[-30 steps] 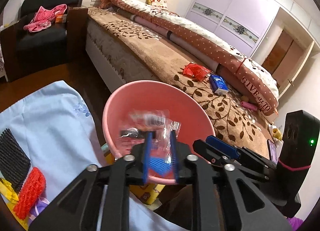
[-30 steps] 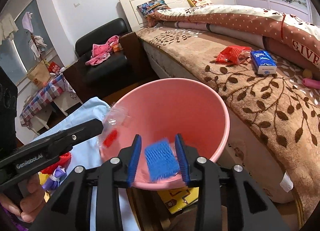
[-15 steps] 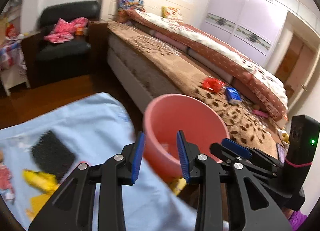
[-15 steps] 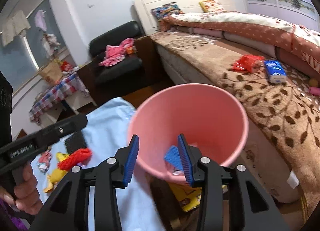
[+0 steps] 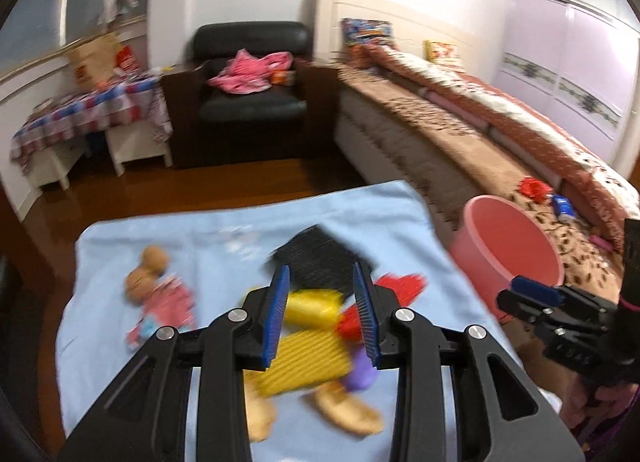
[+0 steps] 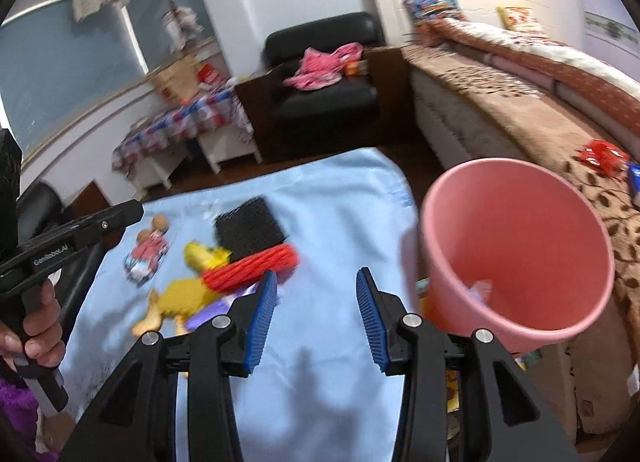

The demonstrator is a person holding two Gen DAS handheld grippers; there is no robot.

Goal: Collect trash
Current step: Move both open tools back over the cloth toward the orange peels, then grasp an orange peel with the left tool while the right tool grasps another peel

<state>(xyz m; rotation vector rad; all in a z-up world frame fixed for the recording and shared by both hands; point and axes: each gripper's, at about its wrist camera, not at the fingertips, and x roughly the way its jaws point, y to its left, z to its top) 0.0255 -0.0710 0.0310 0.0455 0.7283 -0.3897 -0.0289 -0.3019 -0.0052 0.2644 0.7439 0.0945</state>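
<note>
Both grippers hang empty over the litter, the left gripper (image 5: 322,310) with its jaws wide above the yellow wrapper (image 5: 308,336), the right gripper (image 6: 316,310) just as wide over bare blue cloth (image 6: 340,206). The trash lies heaped: a red mesh roll (image 6: 252,268) touching a black pad (image 6: 250,228), with a small doll (image 6: 146,250) apart. I'd take the top piece alone, pinching an edge so the cloth doesn't come along. The pink bin (image 6: 516,246) stands at the cloth's right edge, scraps already inside. Beyond are the bed (image 5: 480,142), a black armchair (image 5: 250,74) and a checked side table (image 5: 92,110).
</note>
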